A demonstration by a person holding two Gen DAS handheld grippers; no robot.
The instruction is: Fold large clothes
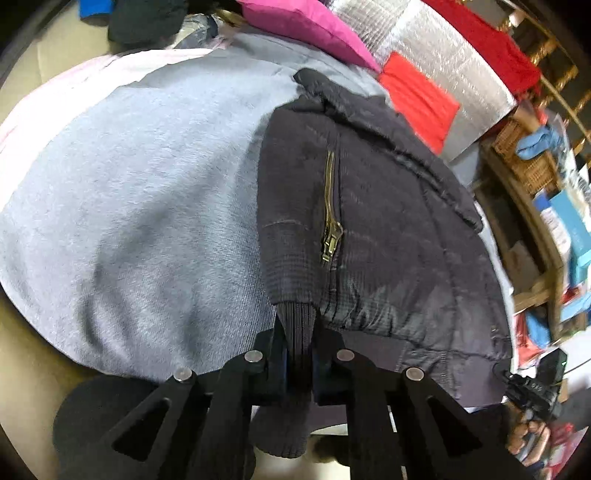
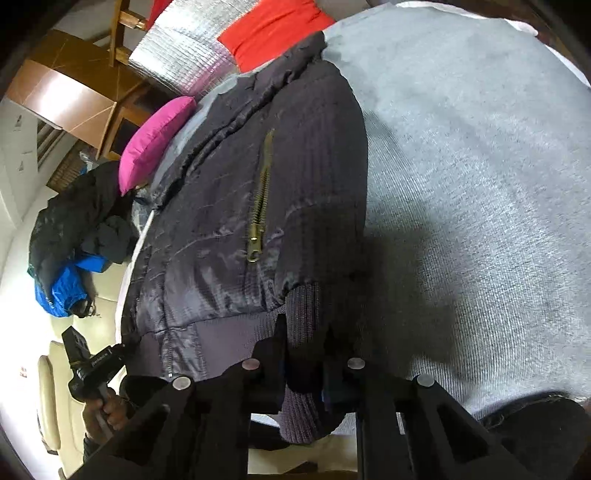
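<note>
A dark navy quilted jacket (image 1: 388,229) with brass pocket zips (image 1: 330,218) lies on a grey fleece blanket (image 1: 140,206). My left gripper (image 1: 297,343) is shut on the ribbed hem at the jacket's left corner (image 1: 295,321). My right gripper (image 2: 304,347) is shut on the ribbed hem at the jacket's right corner (image 2: 301,306); the jacket (image 2: 240,206) spreads left of it over the blanket (image 2: 480,184). The other gripper shows in each view, at the lower right in the left wrist view (image 1: 528,387) and lower left in the right wrist view (image 2: 92,369).
A magenta cushion (image 1: 314,26), red cloths (image 1: 417,99) and a silver quilted mat (image 1: 443,48) lie behind the jacket. Cluttered shelves (image 1: 546,206) stand to the right. A pile of black and blue clothes (image 2: 70,251) lies on a cream surface at left.
</note>
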